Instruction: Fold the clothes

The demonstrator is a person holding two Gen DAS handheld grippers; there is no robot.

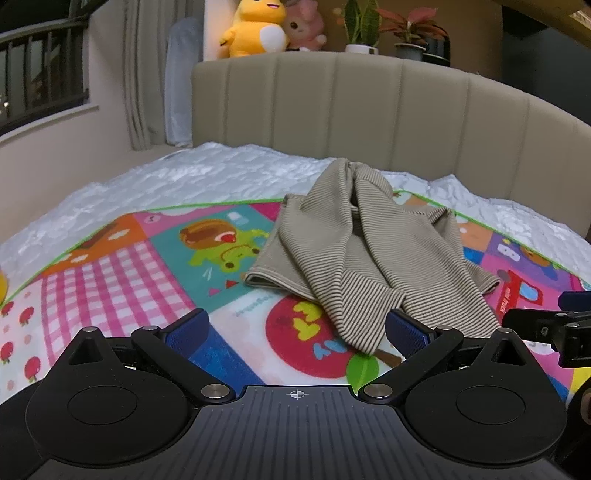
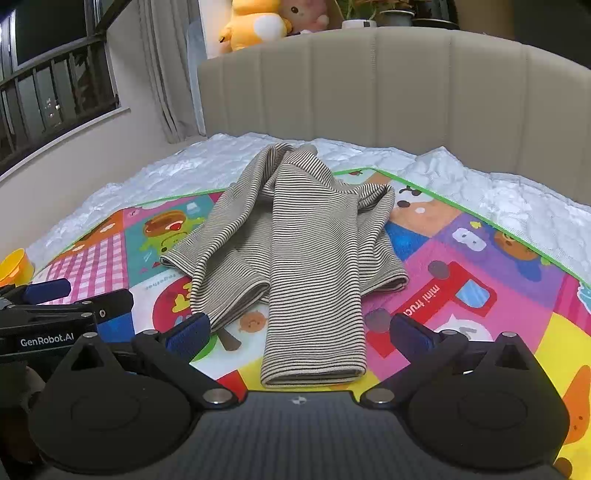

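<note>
Left wrist view: left gripper spread wide, nothing in it; crumpled beige striped knit garment lies at 12 o'clock on the colourful cartoon play mat.
Right wrist view: right gripper spread too, empty; garment's sleeve end sits between the blue pads, not touching.

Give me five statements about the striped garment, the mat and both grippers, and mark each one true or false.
1. The striped garment lies crumpled on the colourful play mat. True.
2. The right gripper is clamped on a sleeve. False: its fingers stand wide apart and touch no cloth.
3. The left gripper is open and holds nothing. True.
4. The garment is already folded into a neat square. False: it is bunched, with its sleeves trailing toward the grippers.
5. A yellow plush toy sits on the mat beside the garment. False: it sits up behind the beige headboard.
</note>
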